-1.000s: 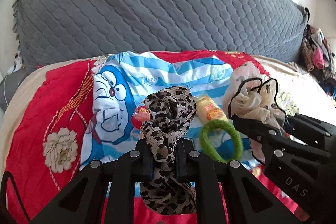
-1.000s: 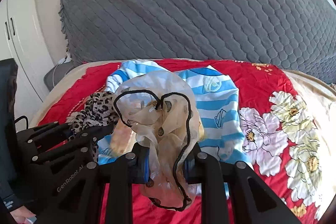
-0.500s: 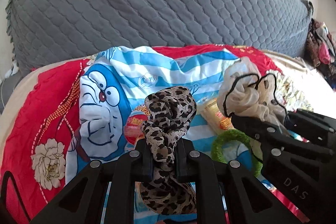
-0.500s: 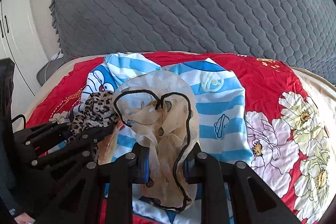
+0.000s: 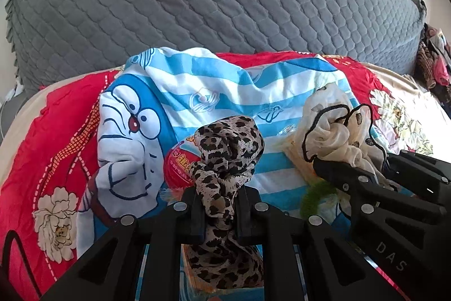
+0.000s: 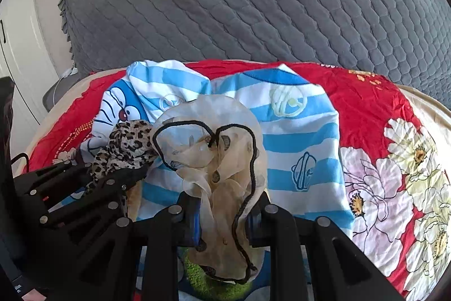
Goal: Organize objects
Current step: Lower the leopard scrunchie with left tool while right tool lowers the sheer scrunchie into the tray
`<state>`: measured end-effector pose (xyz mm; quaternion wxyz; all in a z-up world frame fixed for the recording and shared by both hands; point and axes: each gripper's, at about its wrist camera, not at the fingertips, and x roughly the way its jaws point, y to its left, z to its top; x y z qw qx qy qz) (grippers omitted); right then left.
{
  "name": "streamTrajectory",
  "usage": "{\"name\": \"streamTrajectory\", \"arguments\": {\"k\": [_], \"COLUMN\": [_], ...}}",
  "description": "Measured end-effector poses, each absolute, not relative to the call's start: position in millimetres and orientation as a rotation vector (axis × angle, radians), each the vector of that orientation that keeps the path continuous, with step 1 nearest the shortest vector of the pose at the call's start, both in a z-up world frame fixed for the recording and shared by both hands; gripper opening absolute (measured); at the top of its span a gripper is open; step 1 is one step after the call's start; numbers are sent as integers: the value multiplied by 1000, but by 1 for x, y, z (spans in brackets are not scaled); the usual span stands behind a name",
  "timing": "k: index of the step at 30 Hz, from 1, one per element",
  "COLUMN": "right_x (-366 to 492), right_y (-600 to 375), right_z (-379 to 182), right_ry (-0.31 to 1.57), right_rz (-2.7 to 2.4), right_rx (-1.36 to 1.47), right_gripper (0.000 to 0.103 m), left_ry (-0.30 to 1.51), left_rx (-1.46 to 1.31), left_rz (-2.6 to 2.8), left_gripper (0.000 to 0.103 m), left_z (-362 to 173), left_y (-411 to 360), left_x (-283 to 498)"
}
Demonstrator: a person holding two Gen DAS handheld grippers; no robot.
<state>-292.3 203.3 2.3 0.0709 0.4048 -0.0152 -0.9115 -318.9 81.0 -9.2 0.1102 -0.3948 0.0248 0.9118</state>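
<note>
The left gripper (image 5: 217, 205) is clamping a bunched leopard-print scarf (image 5: 228, 154), the cloth standing up above the jaws and trailing down below them, so its long run is lying roughly upright through the grip. The right gripper (image 6: 222, 213) is pinching a sheer cream scarf with black edging (image 6: 214, 148) in the same manner, its loops fanning out above the fingers and a tail hanging beneath. The two tools are sitting side by side, the right one just to the right of the left in the left wrist view, and both are angling down toward a blue-and-white striped cartoon shirt (image 5: 225, 86) spread on a red floral bedspread (image 6: 375, 109). Directly ahead of and below the left scarf a red snack packet (image 5: 180, 165) is lying on the shirt, while a green ring (image 5: 315, 196) is peeking out beneath the right tool, beside a yellow packet (image 5: 296, 157). Any placing looks likely to go straight forward and down onto the shirt, each scarf nearer its own side of the pile; where exactly they belong is not evident
</note>
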Motion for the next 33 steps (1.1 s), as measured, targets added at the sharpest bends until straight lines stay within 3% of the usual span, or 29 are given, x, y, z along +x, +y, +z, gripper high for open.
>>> {"name": "streamTrajectory", "arguments": {"k": [10,22,26,30,33], "right_x": [-302,-302,-301,-300,-298], "right_y": [202,197,199,209,210], "right_z": [-10,-12,-12,-14,-15], "right_ry": [-19,0,4,-33,-22], "right_rz": [-2745,-2766,-2777,-2784,-2778], "right_rx": [1230,1212,1221,1258,1271], "right_gripper": [23,30,46,60,63], "left_ry": [69,82,78,40,41], "left_rx": [-1176,-1180,-1194,-1211,-1239], "left_rz": [2678,2689,2707,2731,2725], "left_gripper": [17,26,39,65,68], "left_z": [-22,-24,-24,-23,-26], "left_y": [81,78,74,64,60], "left_x": [-327,-327,-326,-324,-322]}}
